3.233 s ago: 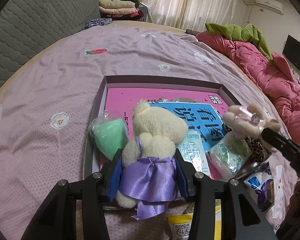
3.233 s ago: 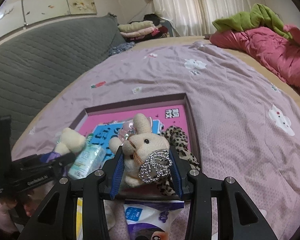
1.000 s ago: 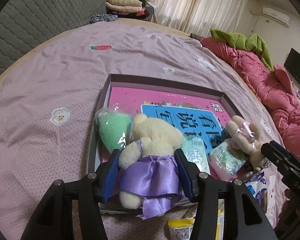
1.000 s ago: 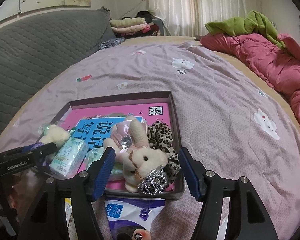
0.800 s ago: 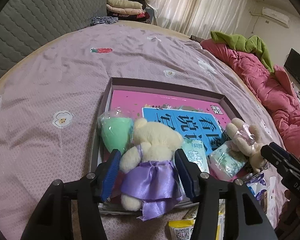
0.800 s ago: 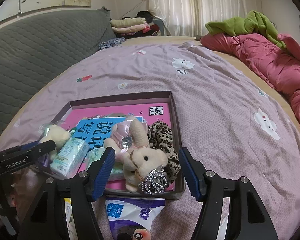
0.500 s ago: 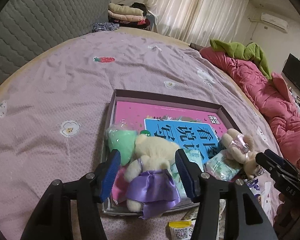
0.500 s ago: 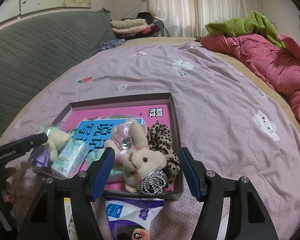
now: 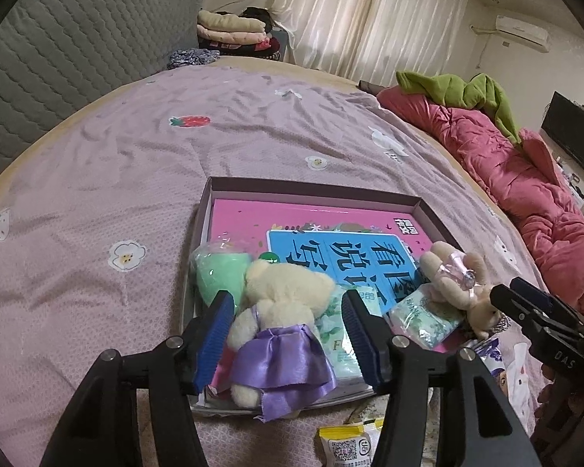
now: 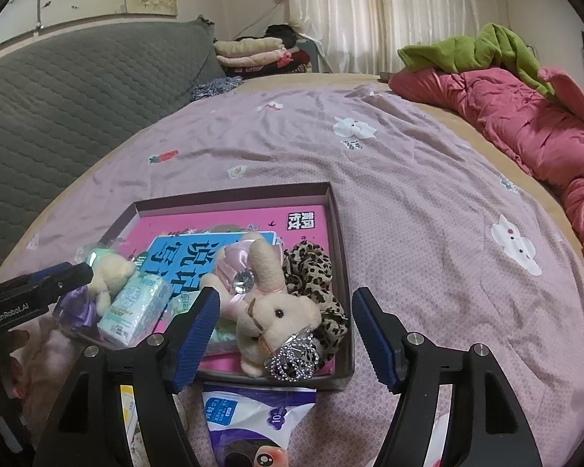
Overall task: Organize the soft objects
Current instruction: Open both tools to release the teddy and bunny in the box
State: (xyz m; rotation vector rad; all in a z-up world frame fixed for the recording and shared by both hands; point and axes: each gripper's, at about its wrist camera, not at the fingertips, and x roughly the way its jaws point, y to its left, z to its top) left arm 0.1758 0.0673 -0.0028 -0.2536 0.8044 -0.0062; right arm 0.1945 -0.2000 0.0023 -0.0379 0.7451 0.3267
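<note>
In the left wrist view, the left gripper stands spread, its jaws just having been opening; one cream bear in a purple dress lies between them, untouched by the pads, at the near edge of the shallow box. Inside the box, beside the bear, sit one green sponge in wrapping, two tissue packs, one blue book on a pink one, and one rabbit toy at the right.

In the right wrist view, the right gripper is likewise spread, jaws just widened; the rabbit toy lies free between them in the box, against one leopard scrunchie. One printed packet lies just outside the box's near wall.
</note>
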